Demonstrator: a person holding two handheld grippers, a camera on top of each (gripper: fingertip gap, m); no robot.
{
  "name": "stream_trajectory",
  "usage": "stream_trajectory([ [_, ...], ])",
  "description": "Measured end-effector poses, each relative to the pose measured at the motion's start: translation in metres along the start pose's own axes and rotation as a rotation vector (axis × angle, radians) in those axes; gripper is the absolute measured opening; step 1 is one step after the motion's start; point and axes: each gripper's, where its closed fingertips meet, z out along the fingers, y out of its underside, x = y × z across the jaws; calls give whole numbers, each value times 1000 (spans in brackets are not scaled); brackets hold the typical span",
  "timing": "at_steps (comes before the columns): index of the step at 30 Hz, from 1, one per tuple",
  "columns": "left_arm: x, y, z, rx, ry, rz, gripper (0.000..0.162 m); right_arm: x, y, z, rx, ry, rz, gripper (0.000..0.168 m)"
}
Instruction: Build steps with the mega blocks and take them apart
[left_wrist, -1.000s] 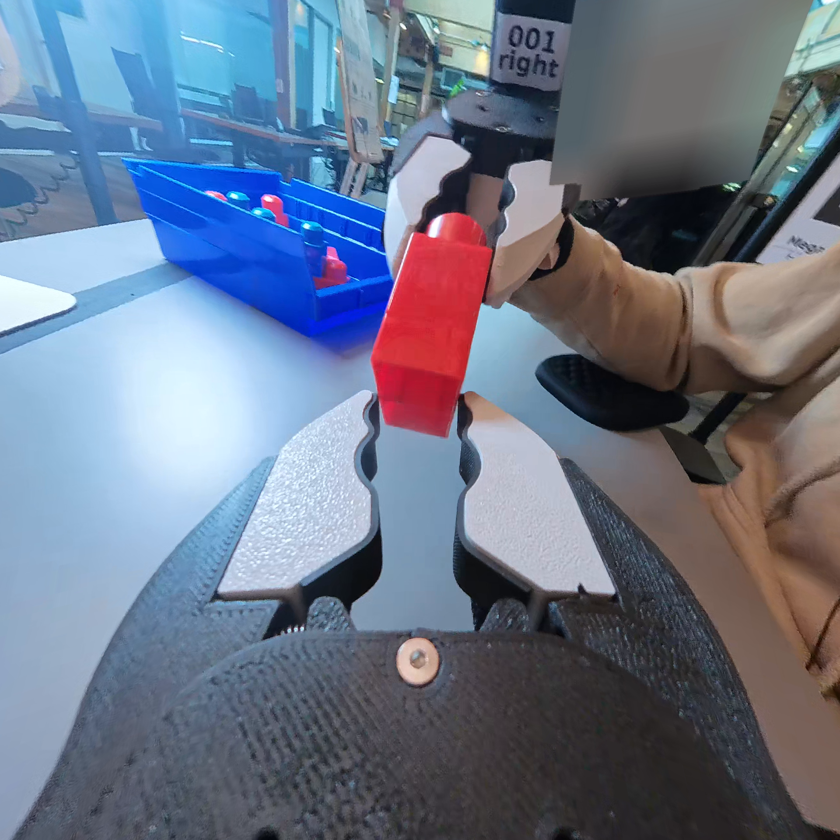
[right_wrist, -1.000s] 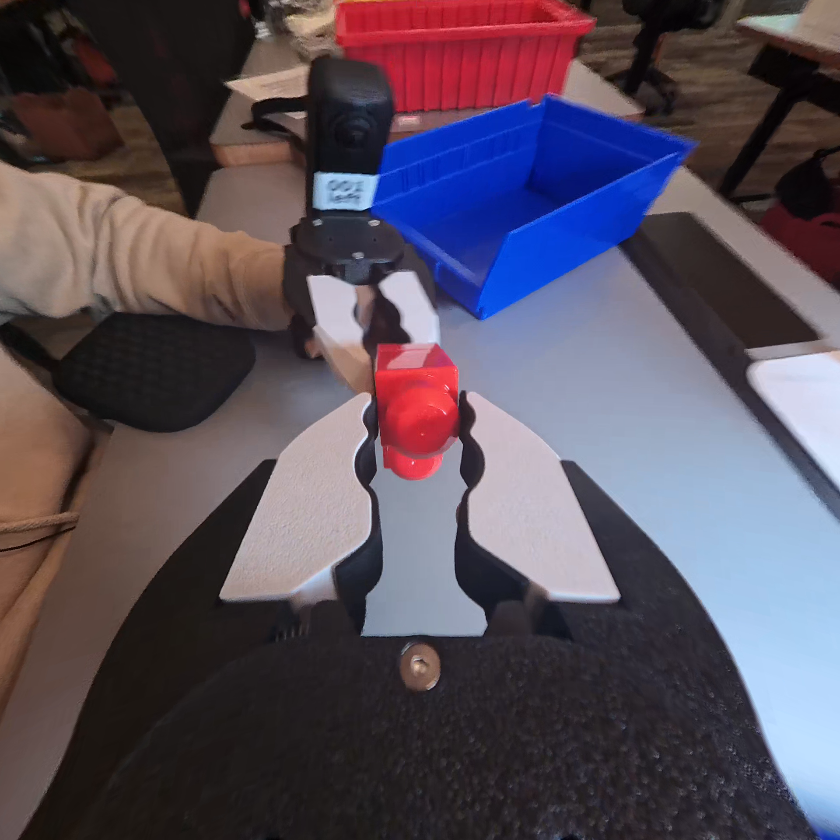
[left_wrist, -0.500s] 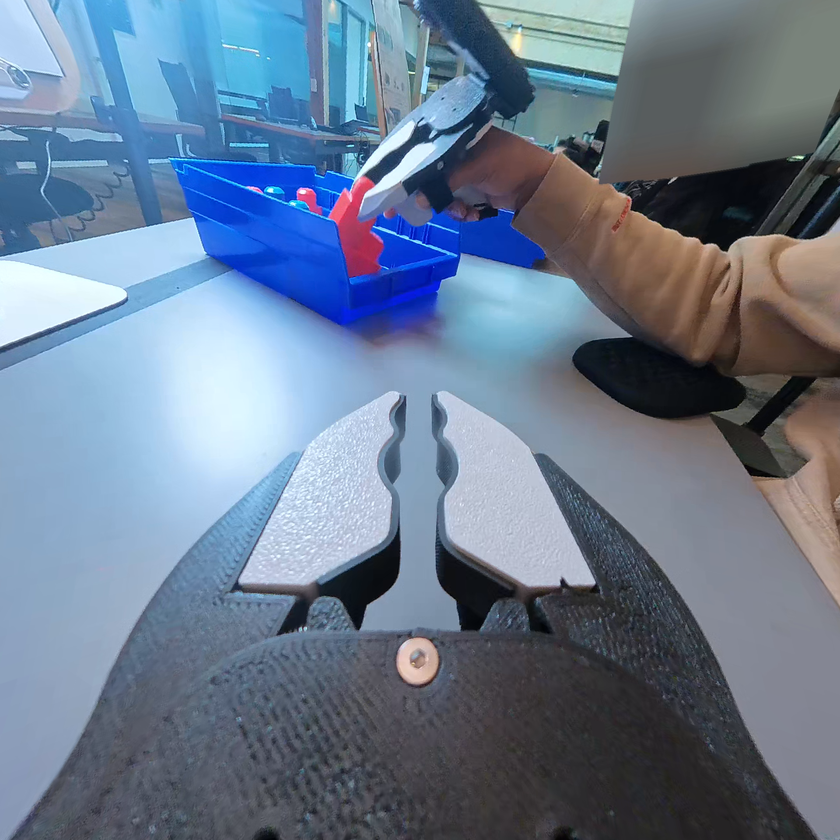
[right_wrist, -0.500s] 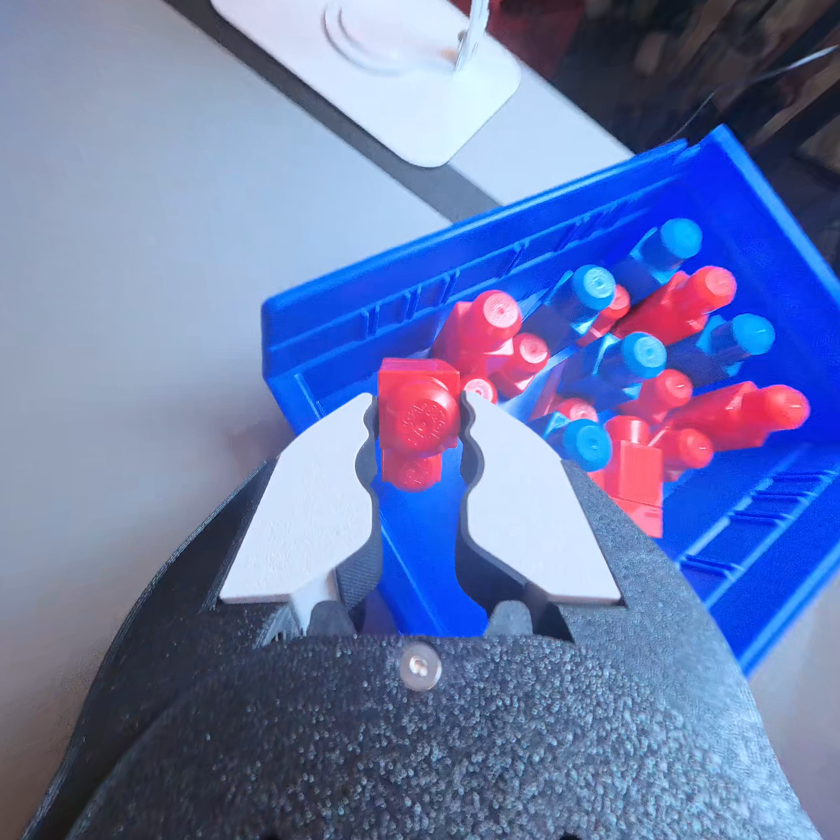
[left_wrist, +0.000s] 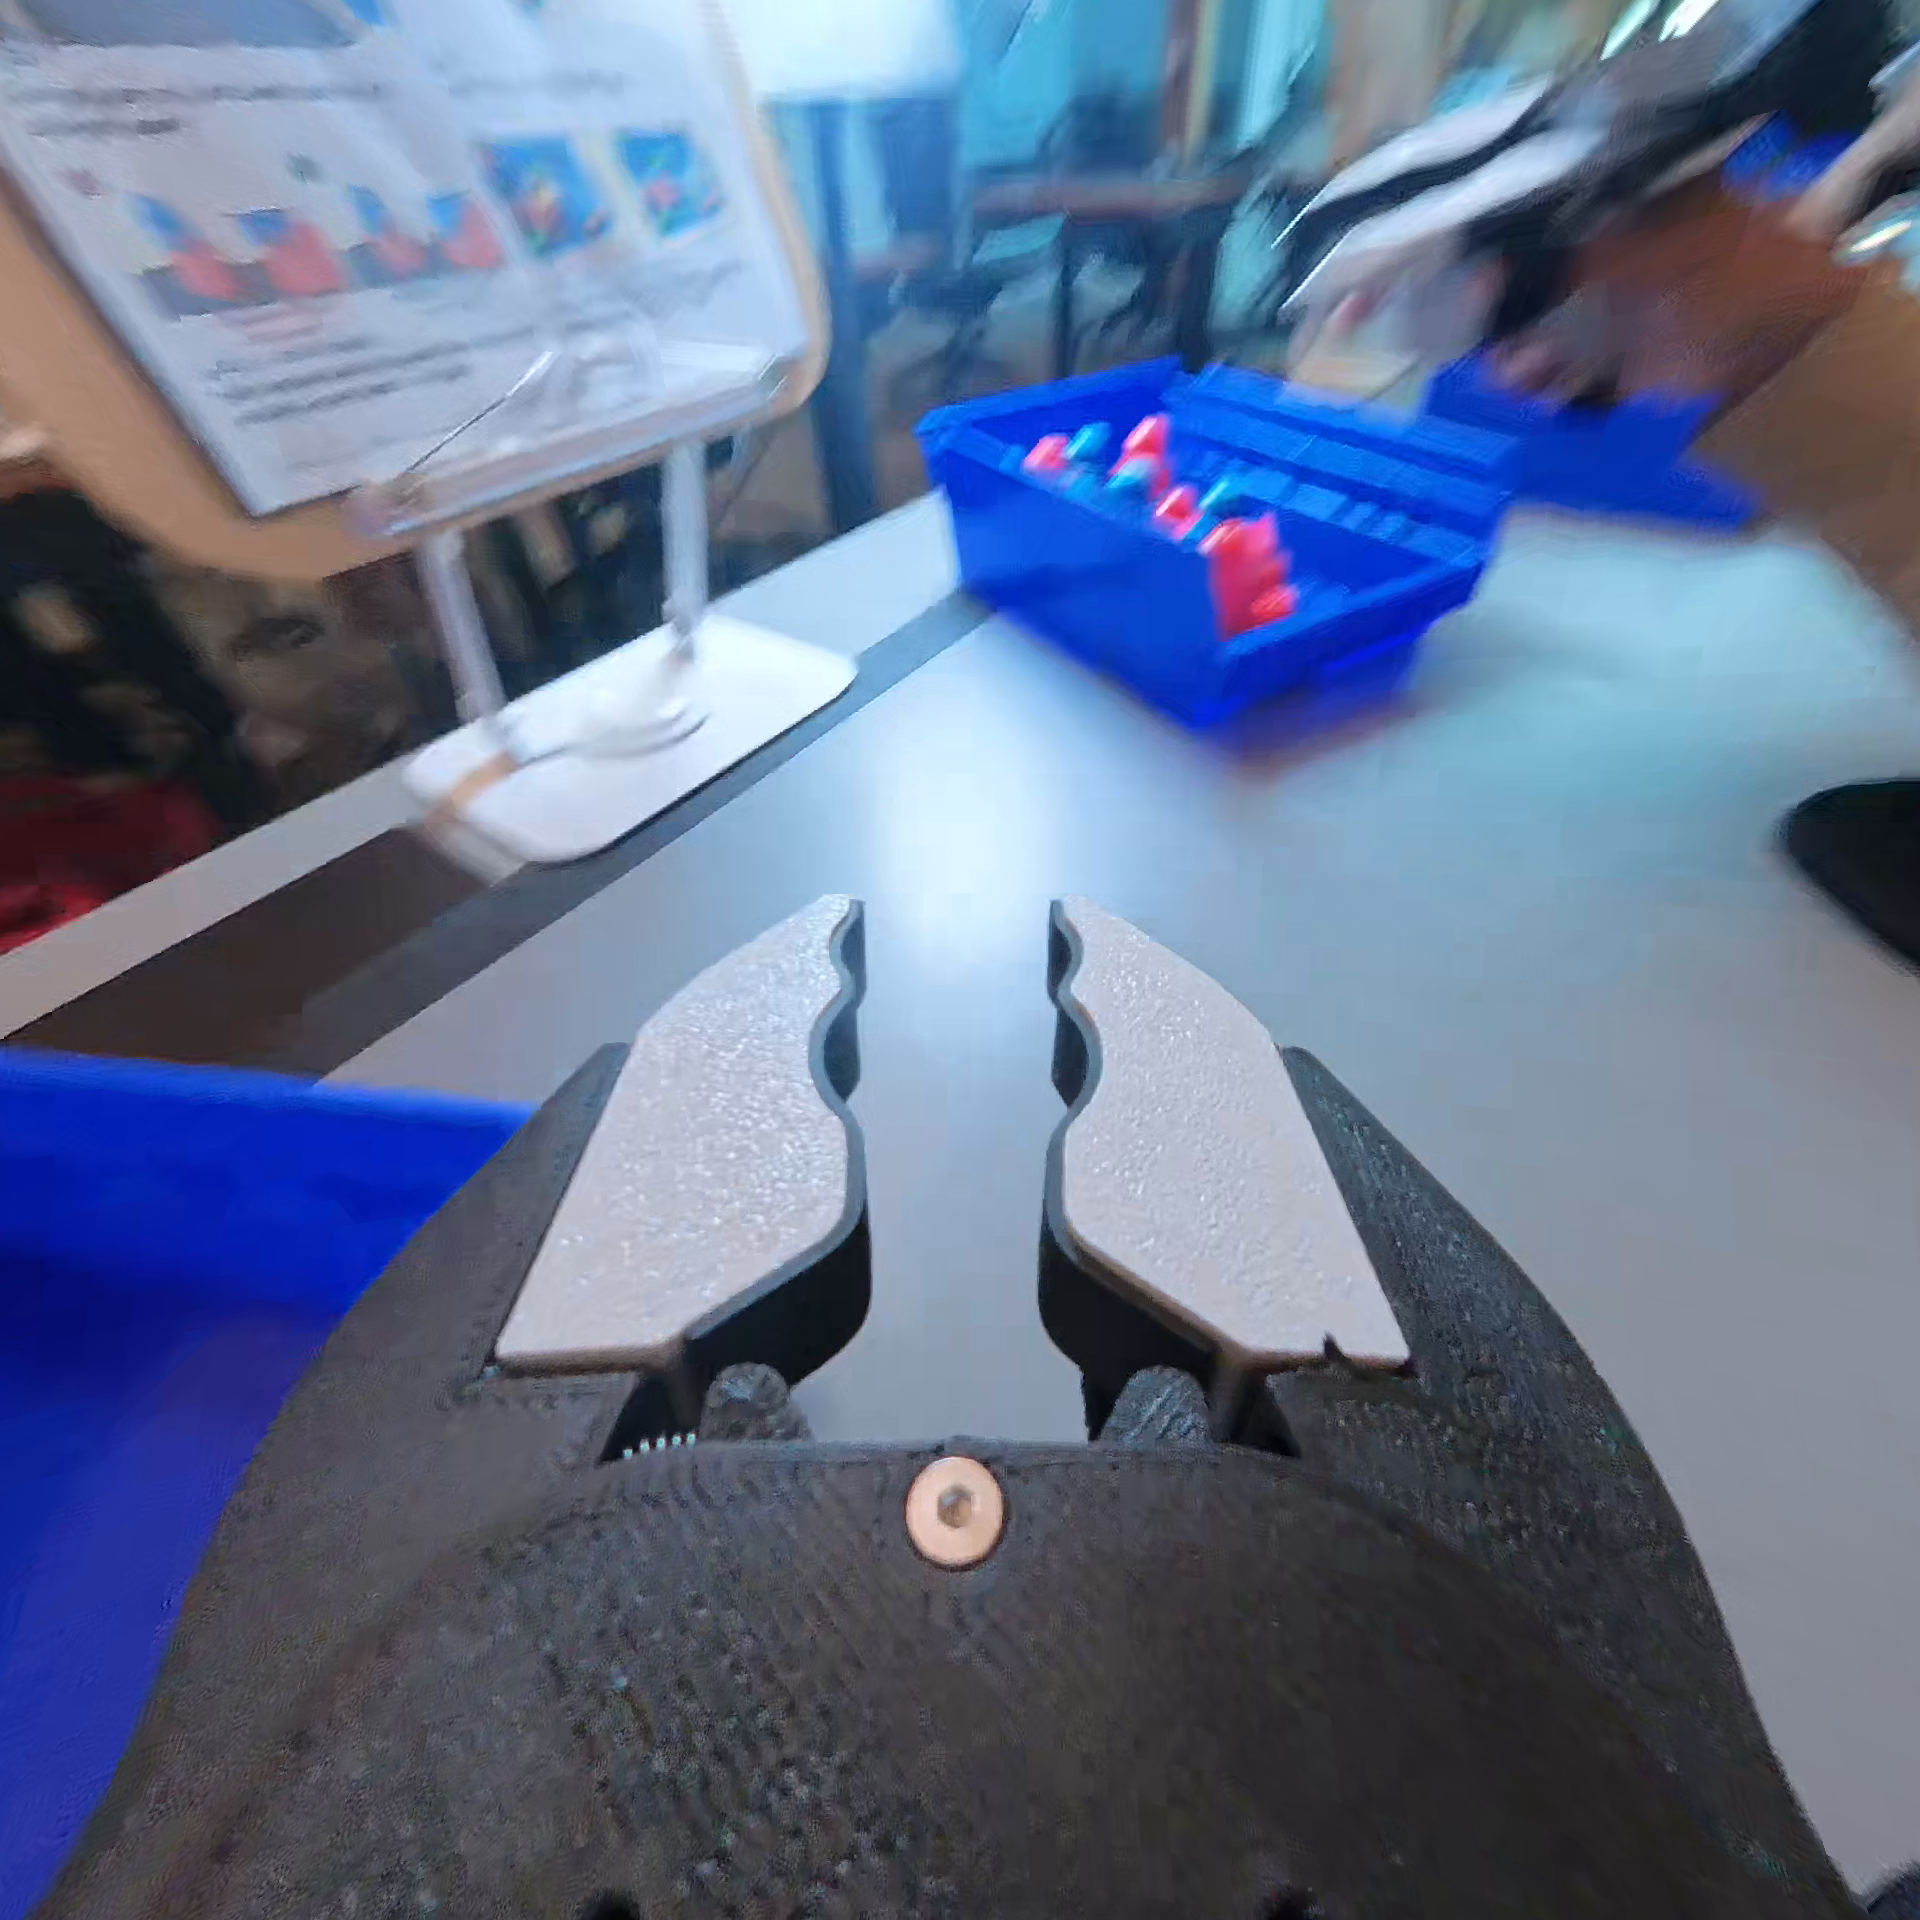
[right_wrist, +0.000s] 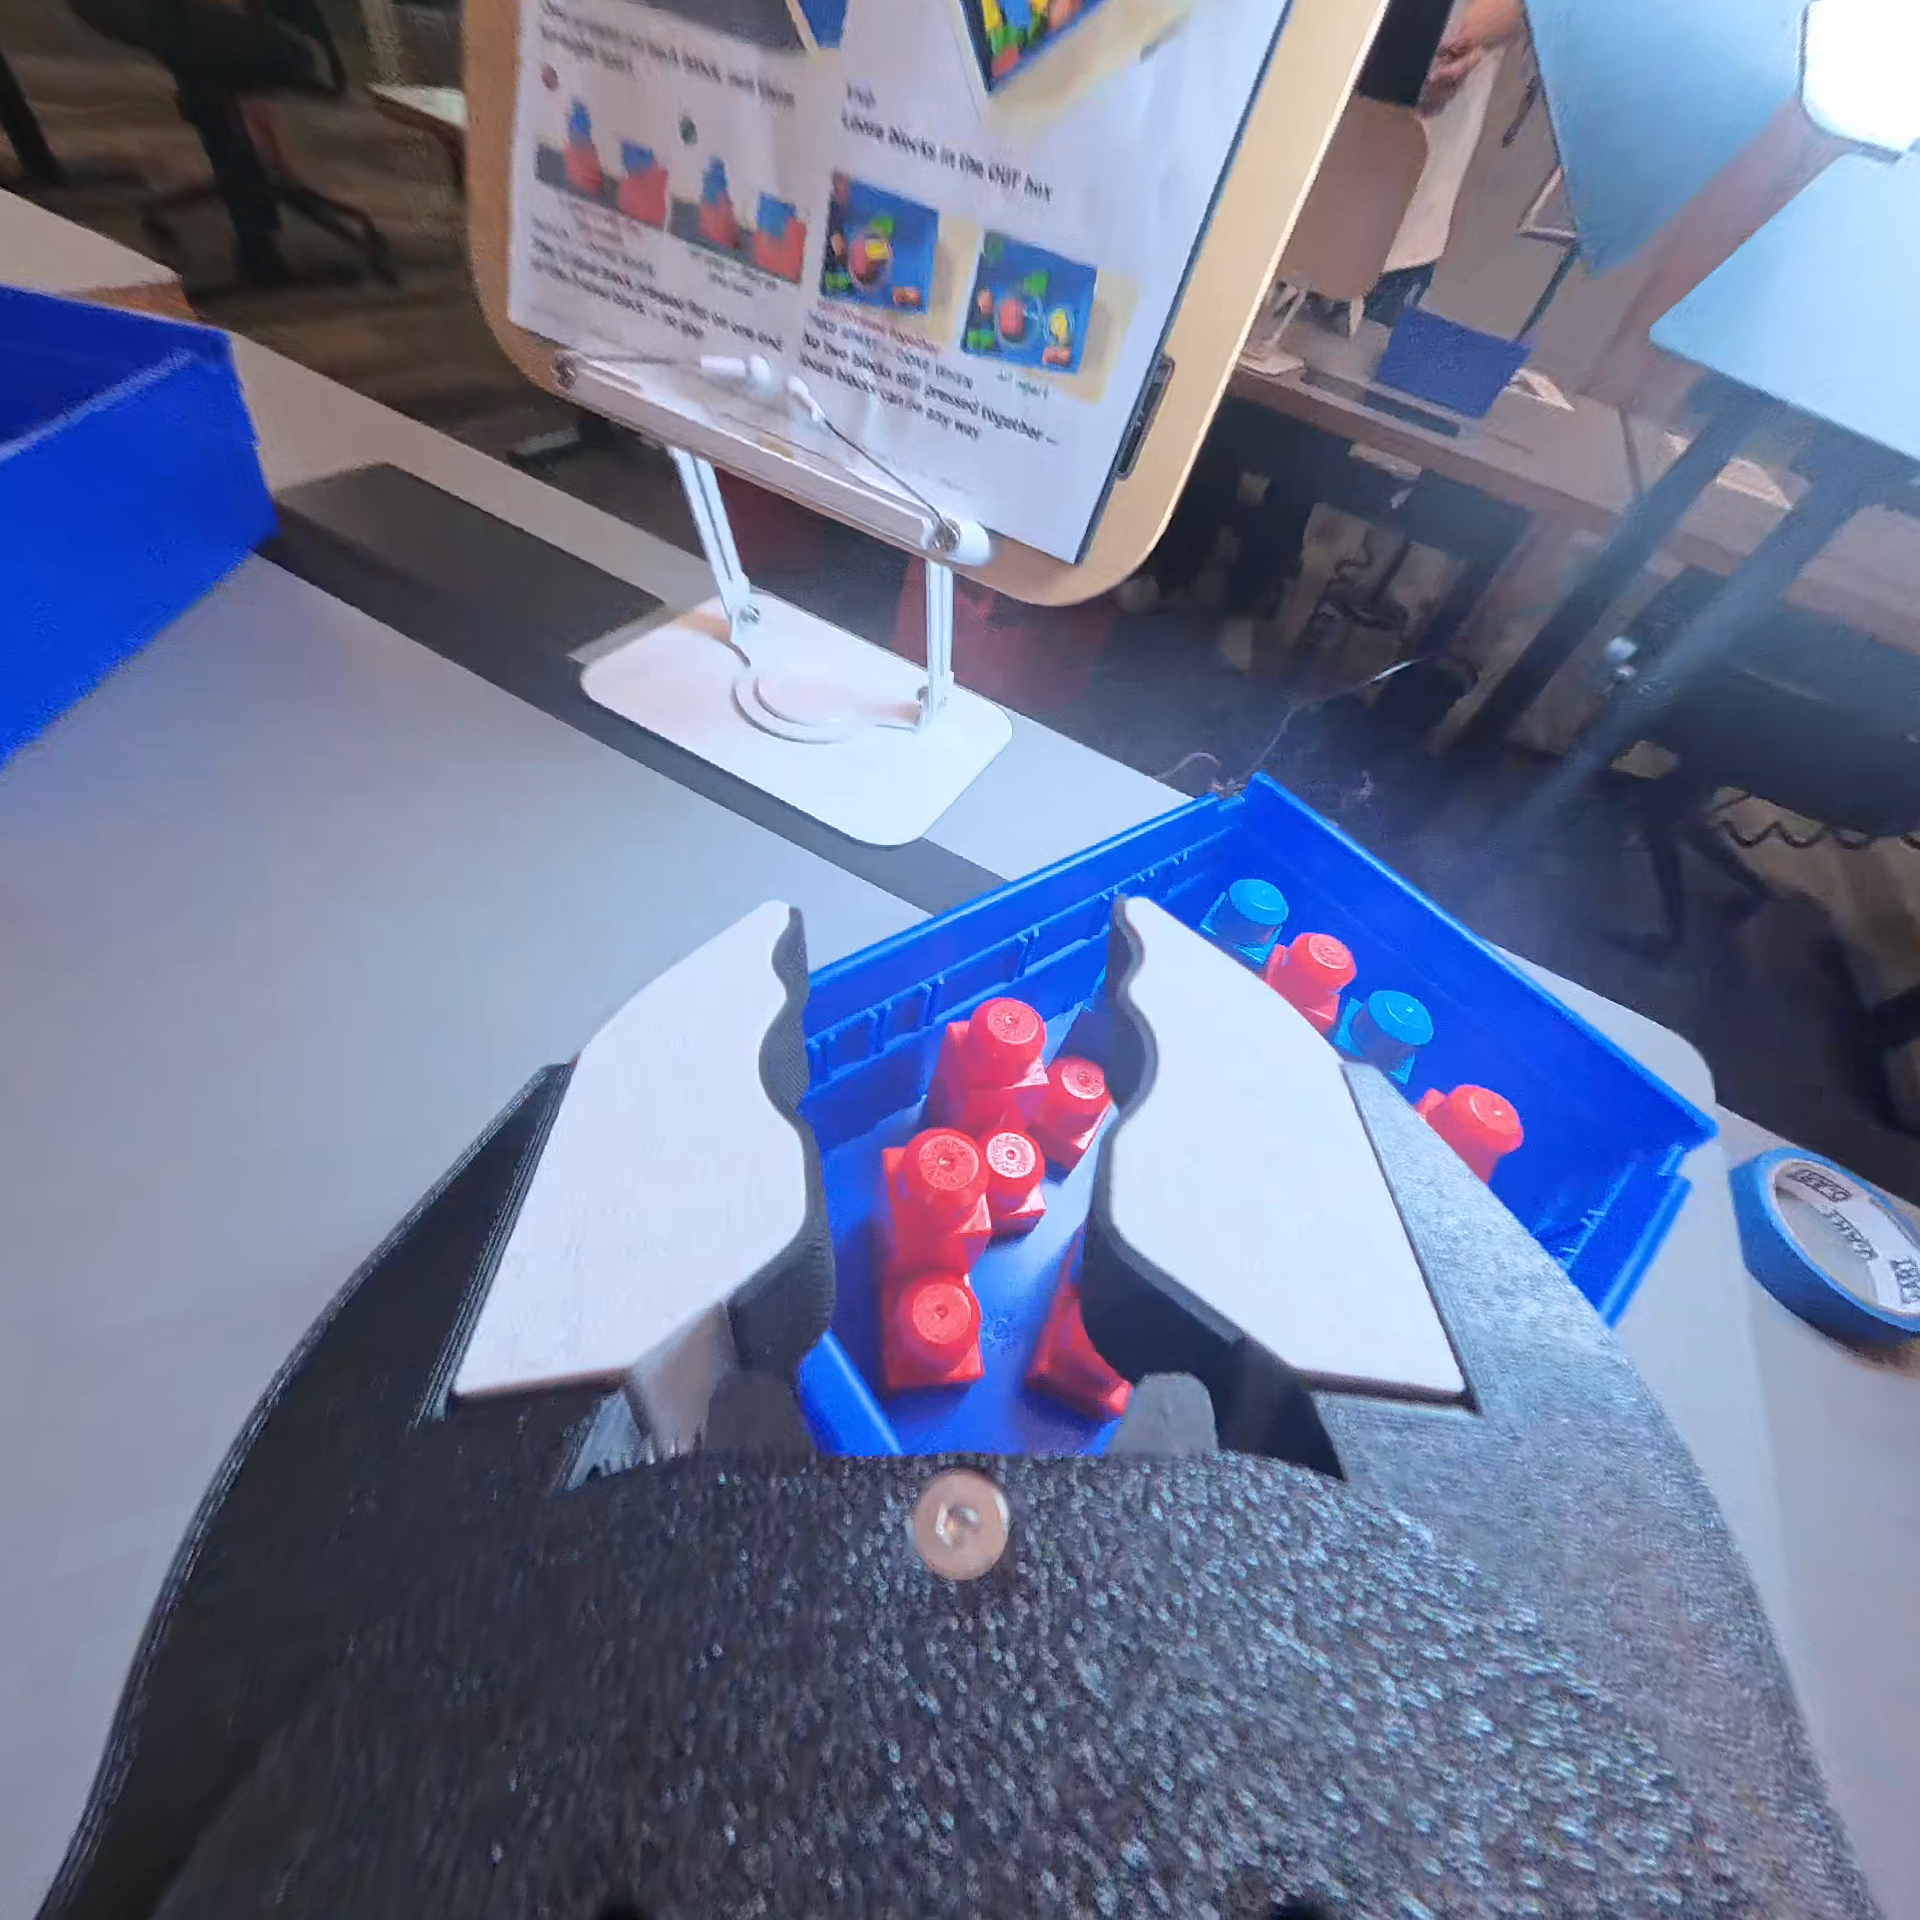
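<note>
While your right tongs (right_wrist: 956, 1023) hang spread over the blue bin (right_wrist: 1621, 1127), they aim at red blocks (right_wrist: 935, 1247). Your left tongs (left_wrist: 951, 961) wait empty and parted above the bench (left_wrist: 1455, 883).

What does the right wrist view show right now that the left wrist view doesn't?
Only the right wrist view: a roll of blue tape beside the blue bin, and a look down onto its red blocks and blue blocks between the open right hand-held gripper.
Only the left: the open, empty left hand-held gripper over bare table.
Both: the bin and the instruction sheet stand.
</note>
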Motion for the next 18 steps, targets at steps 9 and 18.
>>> stream_trajectory([
  [9,-79,154,-56,-941,-302,268,58,-24,59,-40,-140,-97,-46,58],
  [18,1,137,20,-828,-185,478,29,3,91,-82,-152,72,-62,54],
])
